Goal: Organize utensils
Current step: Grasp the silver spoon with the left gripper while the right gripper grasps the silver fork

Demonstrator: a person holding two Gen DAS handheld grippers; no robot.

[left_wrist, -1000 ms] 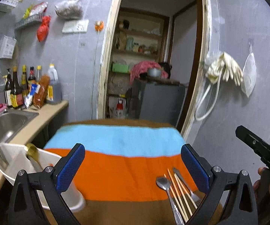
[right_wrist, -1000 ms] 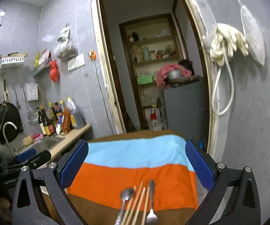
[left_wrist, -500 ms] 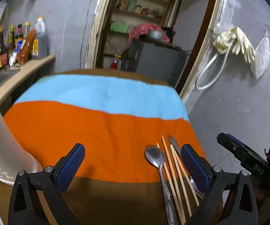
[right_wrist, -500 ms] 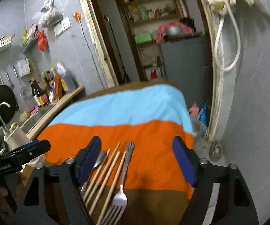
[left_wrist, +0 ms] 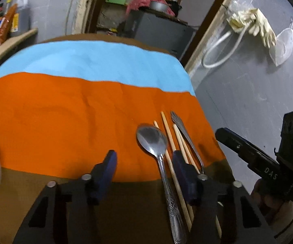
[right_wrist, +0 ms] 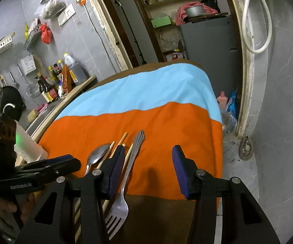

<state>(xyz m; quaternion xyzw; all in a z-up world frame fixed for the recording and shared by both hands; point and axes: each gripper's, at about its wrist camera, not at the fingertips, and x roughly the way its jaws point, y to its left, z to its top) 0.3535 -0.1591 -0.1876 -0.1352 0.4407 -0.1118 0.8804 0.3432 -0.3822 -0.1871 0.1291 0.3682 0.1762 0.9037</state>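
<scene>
A spoon [left_wrist: 153,142], wooden chopsticks [left_wrist: 169,136] and a fork [right_wrist: 124,185] lie side by side on the striped cloth [left_wrist: 65,109], long axes running away from the person; the spoon's bowl points far, the fork's tines near. The left gripper [left_wrist: 144,168] and right gripper [right_wrist: 148,166] have just been narrowing, jaws parted, nothing clamped between them.

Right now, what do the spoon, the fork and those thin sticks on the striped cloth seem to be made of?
The spoon and fork look like polished steel: silvery, with bright glints, and the spoon's handle bears an embossed pattern. The thin sticks are chopsticks, probably bamboo or light wood: pale tan and matt, though plastic cannot be ruled out.
</scene>
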